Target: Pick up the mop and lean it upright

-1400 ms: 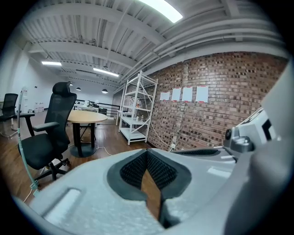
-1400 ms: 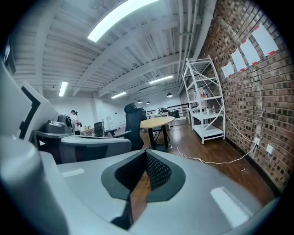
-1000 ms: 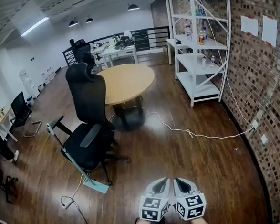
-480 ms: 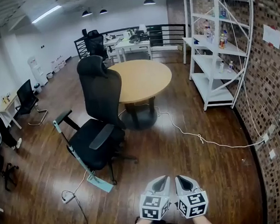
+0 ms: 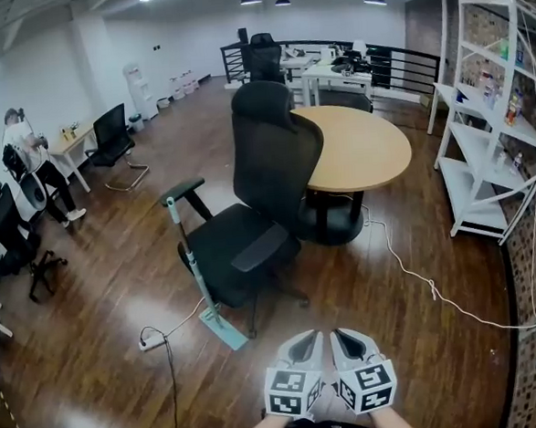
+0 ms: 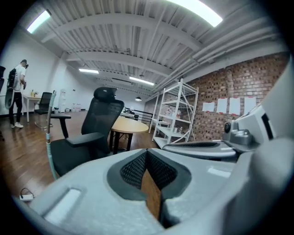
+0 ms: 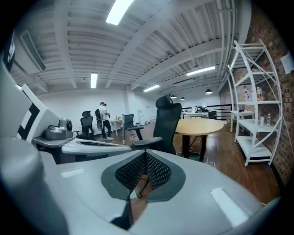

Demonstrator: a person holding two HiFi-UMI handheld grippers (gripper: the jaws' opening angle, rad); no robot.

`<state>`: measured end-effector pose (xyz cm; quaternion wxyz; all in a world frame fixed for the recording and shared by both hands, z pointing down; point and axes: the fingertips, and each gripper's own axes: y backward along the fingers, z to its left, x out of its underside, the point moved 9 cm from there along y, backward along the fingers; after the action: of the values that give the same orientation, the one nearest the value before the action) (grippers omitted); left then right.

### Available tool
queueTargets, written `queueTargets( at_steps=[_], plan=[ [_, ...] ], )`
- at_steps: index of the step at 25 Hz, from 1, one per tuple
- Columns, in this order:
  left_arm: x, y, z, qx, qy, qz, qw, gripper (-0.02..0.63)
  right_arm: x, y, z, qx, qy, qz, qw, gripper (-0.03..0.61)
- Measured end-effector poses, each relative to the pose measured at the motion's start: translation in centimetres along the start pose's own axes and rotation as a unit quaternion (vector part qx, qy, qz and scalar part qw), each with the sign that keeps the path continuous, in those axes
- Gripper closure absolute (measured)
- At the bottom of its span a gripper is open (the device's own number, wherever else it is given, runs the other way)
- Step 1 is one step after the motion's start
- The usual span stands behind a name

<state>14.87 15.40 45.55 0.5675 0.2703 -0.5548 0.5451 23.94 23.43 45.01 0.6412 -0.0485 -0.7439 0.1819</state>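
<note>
The mop has a pale green handle (image 5: 191, 264) that leans against the armrest of a black office chair (image 5: 258, 209). Its flat pale green head (image 5: 223, 330) rests on the wooden floor. In the left gripper view the mop handle (image 6: 48, 137) stands at the left, beside the chair. My left gripper (image 5: 303, 341) and right gripper (image 5: 344, 339) are side by side at the bottom of the head view, well short of the mop head and to its right. Both are shut with nothing between their jaws.
A round wooden table (image 5: 355, 147) stands behind the chair. A white cable (image 5: 438, 293) runs over the floor at the right toward white shelving (image 5: 492, 147). A power strip (image 5: 149, 343) lies left of the mop head. A person (image 5: 26, 152) stands among desks at the far left.
The view has swung left: the chair and mop now sit nearer the middle of the frame, and the shelving has slid to the right edge. Both grippers stay together and shut.
</note>
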Motion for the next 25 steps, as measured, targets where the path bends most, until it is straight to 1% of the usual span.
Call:
queueTargets(
  at_steps=[3, 6, 9, 13, 18, 25],
  plan=[
    [0.0, 2.0, 2.3, -0.042, 0.012, -0.003, 0.999, 0.611, -0.5, -1.9, 2.5, -0.042, 0.014, 0.002, 0.999, 0.578],
    [0.2, 3.8, 4.7, -0.088, 0.023, -0.007, 0.9959, 0.611, -0.7, -4.2, 5.0, -0.091, 0.025, 0.007, 0.996, 0.578],
    [0.6, 5.5, 7.0, -0.133, 0.041, -0.009, 0.9903, 0.611, -0.9, -6.1, 7.7, -0.139, 0.04, 0.015, 0.989, 0.578],
    [0.6, 7.1, 9.6, -0.185, 0.057, -0.018, 0.981, 0.611, -1.3, -8.4, 10.0, -0.189, 0.058, 0.016, 0.98, 0.578],
    [0.5, 7.4, 12.1, -0.243, 0.075, -0.025, 0.9669, 0.611, -2.2, -11.4, 10.9, -0.239, 0.062, 0.015, 0.969, 0.578],
    [-1.7, 3.7, 16.2, -0.303, 0.083, -0.045, 0.9484, 0.611, -4.8, -17.7, 9.6, -0.3, 0.075, 0.003, 0.951, 0.578]
  ],
)
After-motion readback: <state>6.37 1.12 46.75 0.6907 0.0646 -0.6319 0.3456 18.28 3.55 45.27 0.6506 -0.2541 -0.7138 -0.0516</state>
